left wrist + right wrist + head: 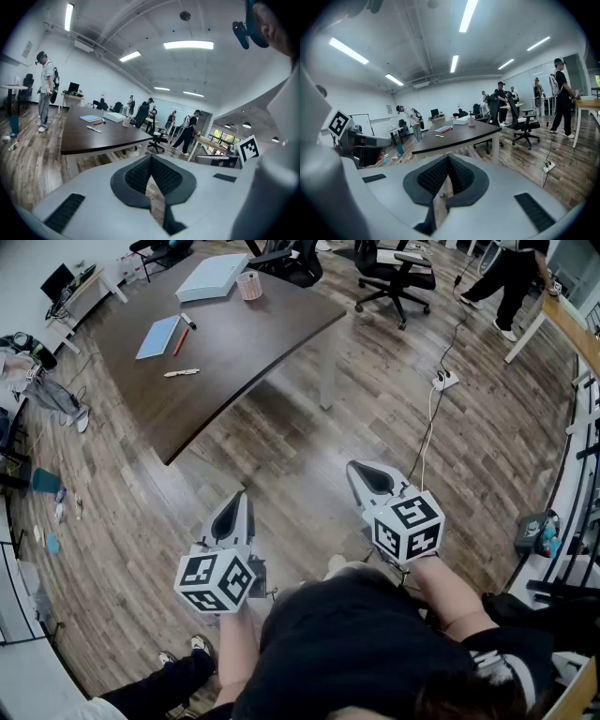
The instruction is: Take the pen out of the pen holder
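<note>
- You held your left gripper (236,502) low over the wooden floor (281,442), jaws pressed together with nothing between them.
- Your right gripper (364,472) was to the right of it, apart from it. Its jaws were also closed at the tips and empty.
- Both pointed toward the dark table (262,343), which stood well apart from them, far and to the left.
- The pen holder (248,285) stood upright near the table's far edge, just right of a white box (213,277). It was too small to tell whether a pen was inside.
- Nearer on the table lay a blue notebook (157,337), with a red pen (180,341) and a black marker (187,322) just to its right.
- A white pen (181,373) lay nearest you on the table.
- A power strip (444,381) lay on the floor, right of the table.
</note>
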The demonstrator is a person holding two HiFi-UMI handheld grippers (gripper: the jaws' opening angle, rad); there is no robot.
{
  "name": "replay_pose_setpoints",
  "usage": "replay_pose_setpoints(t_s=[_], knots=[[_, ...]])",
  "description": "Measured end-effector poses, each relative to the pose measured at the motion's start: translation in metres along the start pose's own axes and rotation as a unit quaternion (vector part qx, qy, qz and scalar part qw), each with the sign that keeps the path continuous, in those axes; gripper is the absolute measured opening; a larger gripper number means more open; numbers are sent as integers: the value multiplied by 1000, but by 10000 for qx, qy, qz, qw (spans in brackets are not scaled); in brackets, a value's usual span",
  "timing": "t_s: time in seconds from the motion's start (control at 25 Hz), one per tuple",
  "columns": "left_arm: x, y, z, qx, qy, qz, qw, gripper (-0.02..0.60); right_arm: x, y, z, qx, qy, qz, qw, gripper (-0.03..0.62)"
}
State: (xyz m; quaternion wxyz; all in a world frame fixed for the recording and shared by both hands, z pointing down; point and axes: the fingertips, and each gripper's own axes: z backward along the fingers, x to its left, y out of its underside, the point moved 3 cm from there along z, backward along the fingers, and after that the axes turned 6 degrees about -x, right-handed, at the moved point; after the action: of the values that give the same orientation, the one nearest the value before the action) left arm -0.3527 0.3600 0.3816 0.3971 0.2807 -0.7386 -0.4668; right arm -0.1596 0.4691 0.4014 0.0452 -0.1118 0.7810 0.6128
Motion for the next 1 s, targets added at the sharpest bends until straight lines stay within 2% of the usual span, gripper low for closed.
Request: replay_pose_setpoints(t_s=[0.44,0.68,0.76,1.0], knots=[[-26,14,-29,117,-10,-28,9999,28,-31,7,-2,90,-189,-132,9997,18],[-16,14,-36,111,-149,115,9998,27,-34,15,-14,235,-309,-233,9990,18],[-13,11,-45,92,-137,53,9998,27,-36,13,-21,250,-311,-258,9989,18],[10,-2,-95,123,80,-82,9999,26,-49,-3,-60,222,-246,-208,9992,18]])
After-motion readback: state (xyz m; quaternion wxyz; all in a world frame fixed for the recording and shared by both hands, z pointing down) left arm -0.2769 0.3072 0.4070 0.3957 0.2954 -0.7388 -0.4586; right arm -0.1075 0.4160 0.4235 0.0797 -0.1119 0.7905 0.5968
